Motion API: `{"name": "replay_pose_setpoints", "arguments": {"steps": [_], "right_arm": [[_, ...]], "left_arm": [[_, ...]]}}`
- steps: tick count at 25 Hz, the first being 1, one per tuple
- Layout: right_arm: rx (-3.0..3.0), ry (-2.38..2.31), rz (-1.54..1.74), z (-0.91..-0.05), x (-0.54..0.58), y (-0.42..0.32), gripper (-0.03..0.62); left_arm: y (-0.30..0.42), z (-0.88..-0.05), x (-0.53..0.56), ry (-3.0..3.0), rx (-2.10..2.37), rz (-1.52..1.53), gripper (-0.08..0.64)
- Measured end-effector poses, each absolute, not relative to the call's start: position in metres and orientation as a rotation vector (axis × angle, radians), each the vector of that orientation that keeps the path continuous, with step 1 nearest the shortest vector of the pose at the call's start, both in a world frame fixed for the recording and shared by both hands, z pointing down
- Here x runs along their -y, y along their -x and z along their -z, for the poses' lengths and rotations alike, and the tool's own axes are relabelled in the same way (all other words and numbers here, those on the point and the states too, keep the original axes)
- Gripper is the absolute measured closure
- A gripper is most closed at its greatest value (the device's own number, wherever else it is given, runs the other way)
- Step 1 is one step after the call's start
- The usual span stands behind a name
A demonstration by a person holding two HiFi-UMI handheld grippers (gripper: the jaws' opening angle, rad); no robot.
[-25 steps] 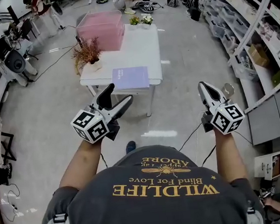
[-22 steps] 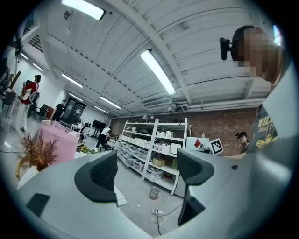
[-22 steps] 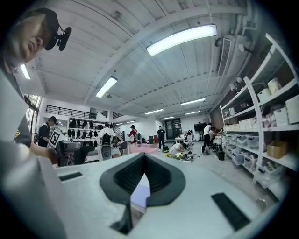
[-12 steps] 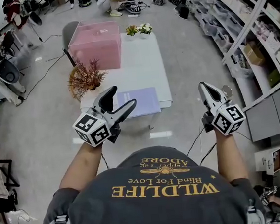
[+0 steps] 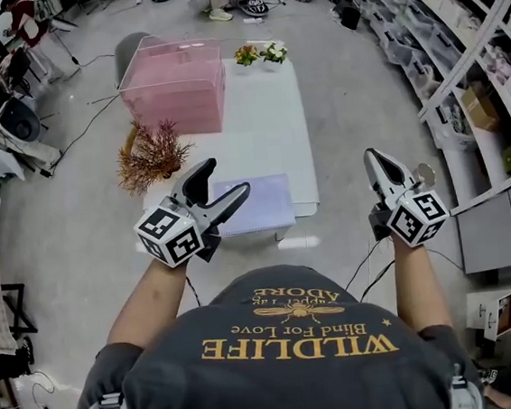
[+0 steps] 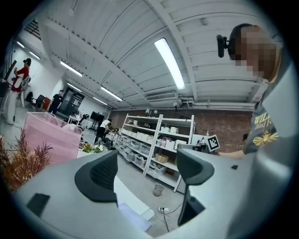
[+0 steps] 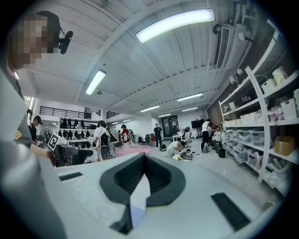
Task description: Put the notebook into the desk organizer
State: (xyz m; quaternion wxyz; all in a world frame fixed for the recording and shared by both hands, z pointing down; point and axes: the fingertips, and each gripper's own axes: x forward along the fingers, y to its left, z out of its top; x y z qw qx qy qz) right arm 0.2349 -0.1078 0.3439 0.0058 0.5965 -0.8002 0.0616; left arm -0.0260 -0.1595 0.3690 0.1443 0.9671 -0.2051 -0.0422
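White and smooth, the table [image 5: 264,116] is the biggest thing ahead, a long slab. The person stands off its 6 o'clock end, so the step in hand is probably the approach and reach. At its 11 o'clock corner sits the organizer [image 5: 173,82], a translucent pink box with thin, stiff-looking walls. The notebook [image 5: 260,203] lies flat at the 6 o'clock edge, well apart from the organizer. It is a thin lavender rectangle with a matte cover, and its near side seems to overhang a little. That overhang is the place to bite: come in low and level and take the edge deep, since a slim cover may flex or slide on the slick top. At the notebook's 10 o'clock the plant [image 5: 151,156] is a spray of brittle rust-brown twigs, so the lift should swing wide of it. Small flowers [image 5: 260,55] stand at 12 o'clock, out of the way. The left gripper [image 5: 224,179] hovers over the notebook's near left corner, jaws spread with nothing between. The right gripper [image 5: 371,158], at 3 o'clock off the table, has its jaws closed on nothing; it could steady the organizer's light wall.
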Motion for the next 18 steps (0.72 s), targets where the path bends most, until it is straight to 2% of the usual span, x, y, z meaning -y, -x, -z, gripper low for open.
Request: {"name": "replay_pose_setpoints", "arguments": {"steps": [13,18], "right_arm": [[2.737,-1.557,-0.231,-0.357,0.203,-0.336,0.592],[2.774,-1.47,-0.257,-0.367,0.224,-0.325,0.592]], "left_arm": [[-0.075,-0.373,0.198,-2.641,0.825,0.144,0.172],[-0.054,-0.402,0.2,-2.587,0.925,0.043,0.172]]}}
